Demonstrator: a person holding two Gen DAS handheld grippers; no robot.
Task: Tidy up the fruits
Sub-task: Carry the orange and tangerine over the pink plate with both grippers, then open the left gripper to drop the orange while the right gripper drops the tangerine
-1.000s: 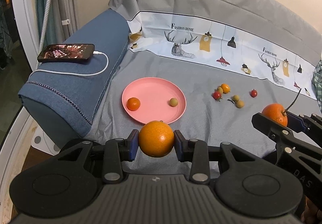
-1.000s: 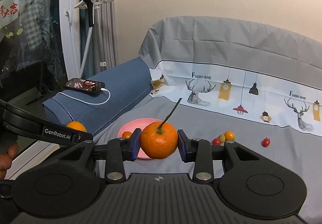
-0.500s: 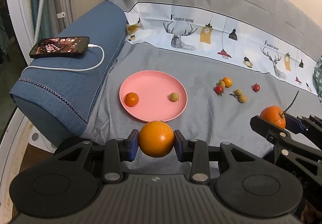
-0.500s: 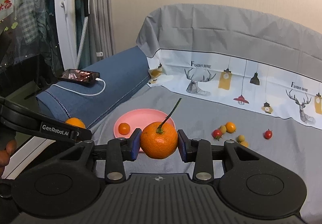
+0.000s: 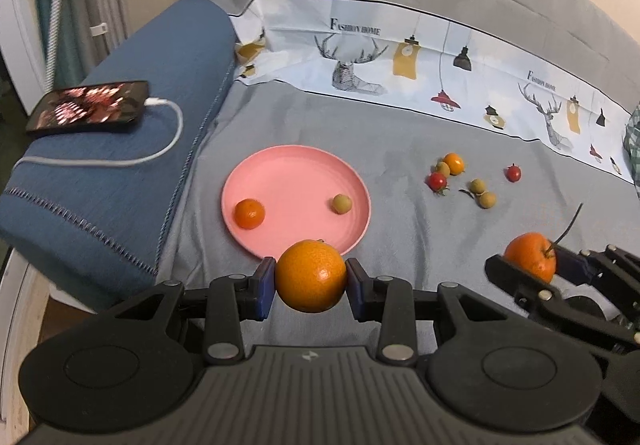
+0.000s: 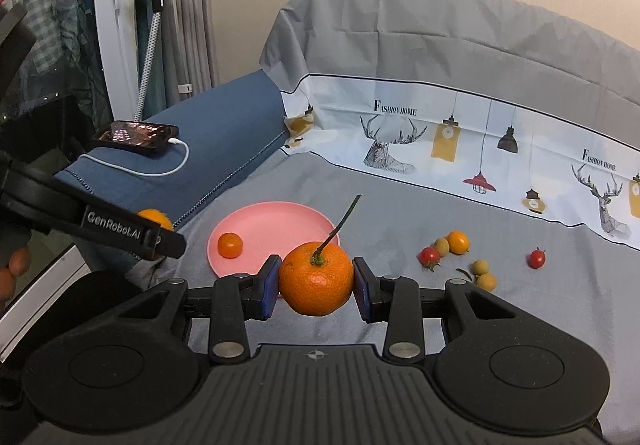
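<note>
A smooth orange [image 5: 311, 276] sits clamped between the blue pads of the left gripper [image 5: 310, 283], held in the air just in front of the near rim of the pink plate [image 5: 296, 181]. A stemmed mandarin [image 6: 316, 278], its twig pointing up and away, is gripped the same way by the right gripper [image 6: 316, 283], off to the right of the plate. On the plate lie a small tangerine [image 5: 249, 213] near its left edge and a pale longan [image 5: 341, 203] toward the right, well apart. Further right on the grey sheet [image 5: 400, 133] a loose cluster of little fruits [image 5: 460, 177] is scattered: red cherry tomatoes, a kumquat, more longans. A phone [image 5: 90, 107] with a white cable [image 5: 160, 137] rests on the blue cushion [image 5: 120, 181] at left
</note>
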